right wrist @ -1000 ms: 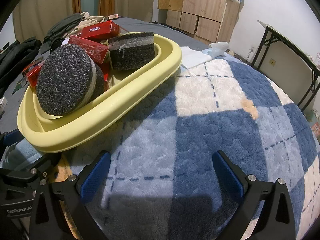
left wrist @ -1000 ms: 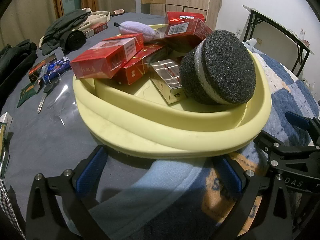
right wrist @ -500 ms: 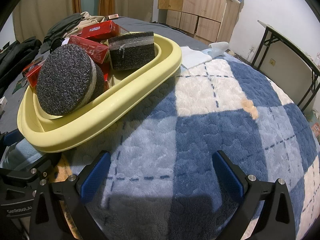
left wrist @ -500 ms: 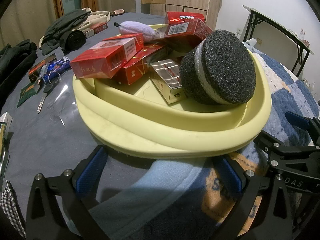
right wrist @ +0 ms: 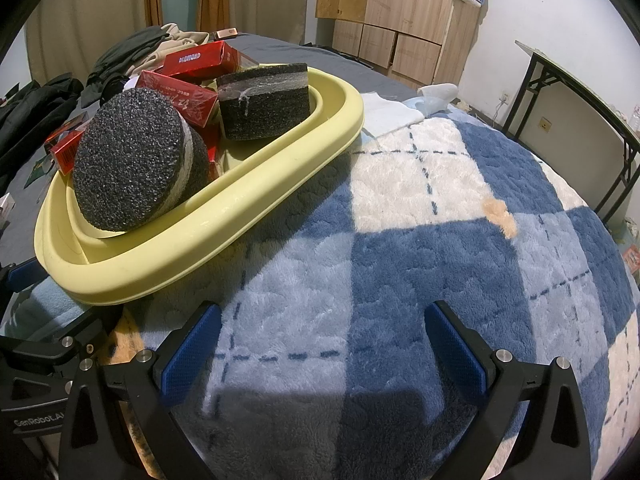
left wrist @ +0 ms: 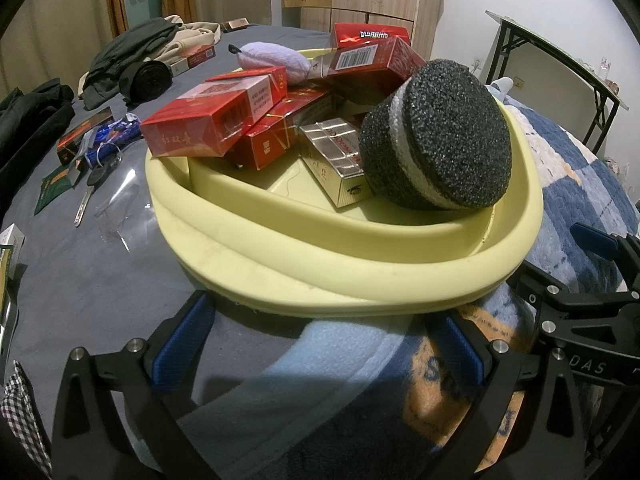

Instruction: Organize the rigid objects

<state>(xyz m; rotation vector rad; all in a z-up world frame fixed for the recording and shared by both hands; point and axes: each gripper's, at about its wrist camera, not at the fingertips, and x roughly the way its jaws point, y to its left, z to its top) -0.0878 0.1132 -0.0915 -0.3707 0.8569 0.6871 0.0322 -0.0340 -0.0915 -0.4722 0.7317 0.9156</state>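
Observation:
A pale yellow basin (left wrist: 360, 276) sits on the bed and also shows in the right wrist view (right wrist: 224, 232). It holds several red cartons (left wrist: 208, 124), a silver carton (left wrist: 340, 156), a round black foam puck (left wrist: 440, 136), a rectangular black foam block (right wrist: 264, 104) and a lilac plush (left wrist: 276, 60). My left gripper (left wrist: 316, 340) is open and empty, just short of the basin's near rim. My right gripper (right wrist: 320, 344) is open and empty over the blue checked blanket (right wrist: 440, 240), to the right of the basin.
On the grey sheet left of the basin lie keys (left wrist: 90, 188), a blue wrapper (left wrist: 116, 136), a small dark box (left wrist: 80, 140) and dark clothes (left wrist: 136, 52). A folding table (right wrist: 580, 88) and wooden cabinets (right wrist: 400, 12) stand beyond the bed.

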